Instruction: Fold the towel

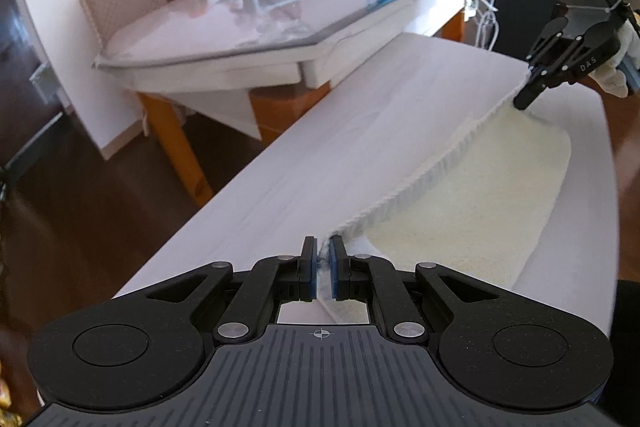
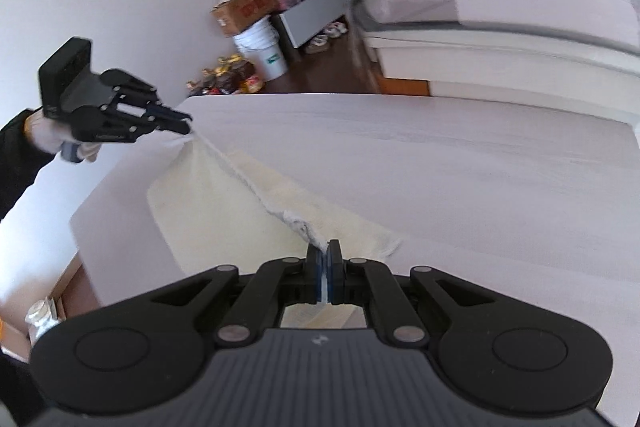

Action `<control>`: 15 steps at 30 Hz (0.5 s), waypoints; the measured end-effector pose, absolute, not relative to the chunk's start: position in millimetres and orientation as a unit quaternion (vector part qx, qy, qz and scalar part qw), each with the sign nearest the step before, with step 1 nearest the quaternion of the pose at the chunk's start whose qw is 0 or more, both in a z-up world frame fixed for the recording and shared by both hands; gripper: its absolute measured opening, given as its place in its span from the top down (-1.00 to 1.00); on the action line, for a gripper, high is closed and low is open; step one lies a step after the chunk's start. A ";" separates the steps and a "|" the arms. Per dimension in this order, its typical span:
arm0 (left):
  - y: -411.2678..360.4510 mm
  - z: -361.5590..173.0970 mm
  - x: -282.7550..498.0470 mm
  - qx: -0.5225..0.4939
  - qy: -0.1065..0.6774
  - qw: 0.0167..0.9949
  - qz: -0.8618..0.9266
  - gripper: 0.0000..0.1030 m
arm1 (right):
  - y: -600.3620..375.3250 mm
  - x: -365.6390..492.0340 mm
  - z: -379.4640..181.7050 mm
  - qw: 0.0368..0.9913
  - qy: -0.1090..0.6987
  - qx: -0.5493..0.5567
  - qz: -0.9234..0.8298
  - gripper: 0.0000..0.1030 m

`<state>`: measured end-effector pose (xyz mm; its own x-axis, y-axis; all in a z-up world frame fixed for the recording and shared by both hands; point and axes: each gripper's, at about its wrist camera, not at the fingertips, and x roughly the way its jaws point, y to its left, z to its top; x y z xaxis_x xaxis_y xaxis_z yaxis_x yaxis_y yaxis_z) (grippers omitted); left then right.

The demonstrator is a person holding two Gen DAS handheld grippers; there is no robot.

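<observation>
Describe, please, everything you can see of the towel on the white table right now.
The towel is cream-coloured, looks like soft terry cloth, with a thicker hemmed edge. That edge is lifted and stretched taut between the left gripper and the right gripper, each shut on a corner. The rest slopes down from the raised edge and lies on the white table, its far end curved, partway through a fold.

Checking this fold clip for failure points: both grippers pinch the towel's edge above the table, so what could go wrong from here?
The left gripper and right gripper each pinch only a thin bit of the towel, so a corner might slip free. The towel lies near the table's end; dragging could pull it off.
</observation>
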<state>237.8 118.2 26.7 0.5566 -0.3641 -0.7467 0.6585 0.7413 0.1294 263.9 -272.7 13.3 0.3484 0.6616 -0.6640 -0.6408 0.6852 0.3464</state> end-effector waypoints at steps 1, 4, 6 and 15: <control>119.0 23.7 239.6 0.201 0.367 0.858 -0.297 0.87 | -270.8 268.3 8.6 0.823 0.416 0.012 0.387 0.95; 116.2 12.8 248.0 0.205 0.376 0.857 -0.288 0.87 | -264.6 273.5 -1.3 0.827 0.424 0.008 0.368 0.92; 116.5 6.5 250.2 0.207 0.381 0.855 -0.282 0.87 | -260.0 275.0 -6.1 0.832 0.427 0.002 0.355 0.87; 129.5 2.4 246.8 0.188 0.373 0.870 -0.262 0.61 | -264.3 249.4 -0.6 0.866 0.388 -0.029 0.314 0.69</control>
<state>246.8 129.5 2.4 0.5844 -0.3160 -0.7474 0.5967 0.7916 0.1318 249.4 -264.3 -0.6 0.5019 0.5214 -0.6901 -0.5671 0.8008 0.1926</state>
